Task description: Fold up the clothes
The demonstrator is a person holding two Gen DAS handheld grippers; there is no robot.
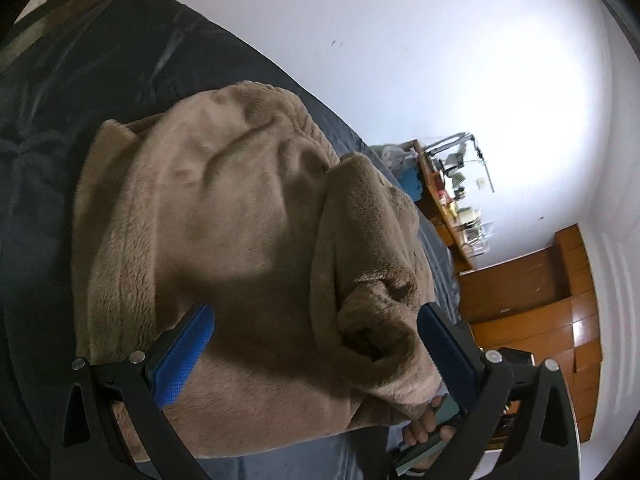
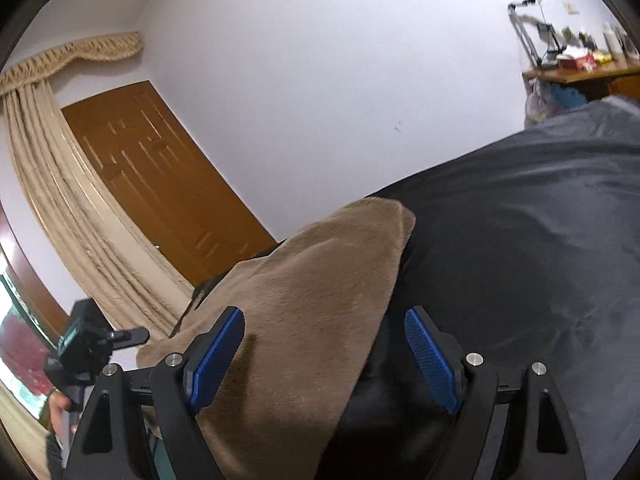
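Left hand-held gripper (image 1: 316, 354): jaws spread wide, blue pads (image 1: 182, 360) low in the frame; the brown fleece (image 1: 224, 216) fills the gap between them, but whether either pad presses on it cannot be told

Right hand-held gripper (image 2: 325, 354): jaws spread wide, an edge of the fleece (image 2: 312, 292) lying between and under them; left pad (image 2: 216, 356) sits over the cloth, right pad over the dark bedcover (image 2: 520, 240), neither pinching

Fleece: bunched and creased on the bedcover, centre of the left view; its lower part is cut off by the frame

Hand (image 1: 426, 426): lower right of left view, partly hidden behind the jaw, gripping a greenish handle

Worktop (image 1: 444, 216): right of left view, cluttered, items too small to name

Door (image 2: 160, 184), curtain (image 2: 68, 200): left of right view, blurred
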